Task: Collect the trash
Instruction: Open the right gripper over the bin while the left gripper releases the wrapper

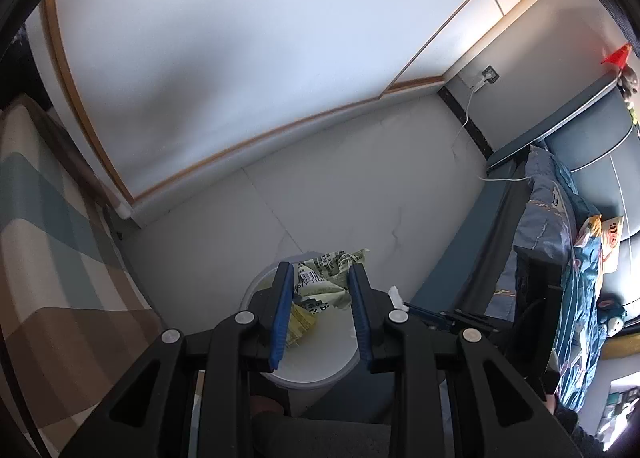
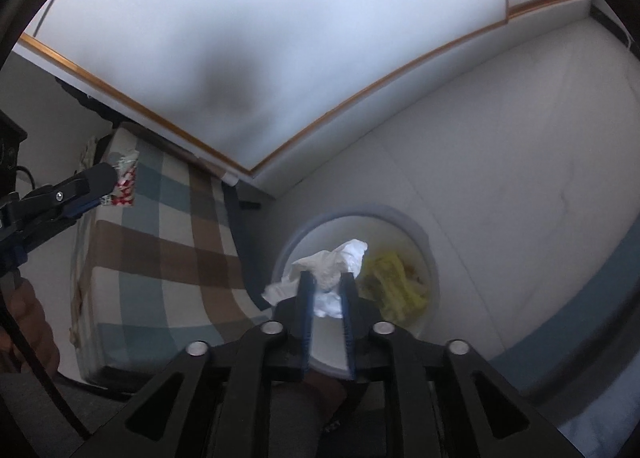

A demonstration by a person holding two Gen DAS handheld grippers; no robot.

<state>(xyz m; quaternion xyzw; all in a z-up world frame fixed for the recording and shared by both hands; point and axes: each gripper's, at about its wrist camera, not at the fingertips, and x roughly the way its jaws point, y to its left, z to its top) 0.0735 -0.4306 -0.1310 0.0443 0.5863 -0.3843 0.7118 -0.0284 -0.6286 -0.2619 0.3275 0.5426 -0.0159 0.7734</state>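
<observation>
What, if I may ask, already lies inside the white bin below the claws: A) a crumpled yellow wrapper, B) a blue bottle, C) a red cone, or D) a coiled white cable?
A: the right wrist view looks straight into the white bin, and a crumpled yellow wrapper lies against its inner wall; the left wrist view shows it there too.

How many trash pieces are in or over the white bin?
3: a printed wrapper in the left hand-held gripper, a tissue in the right hand-held gripper, a yellow wrapper inside the bin. More may be hidden.
</observation>
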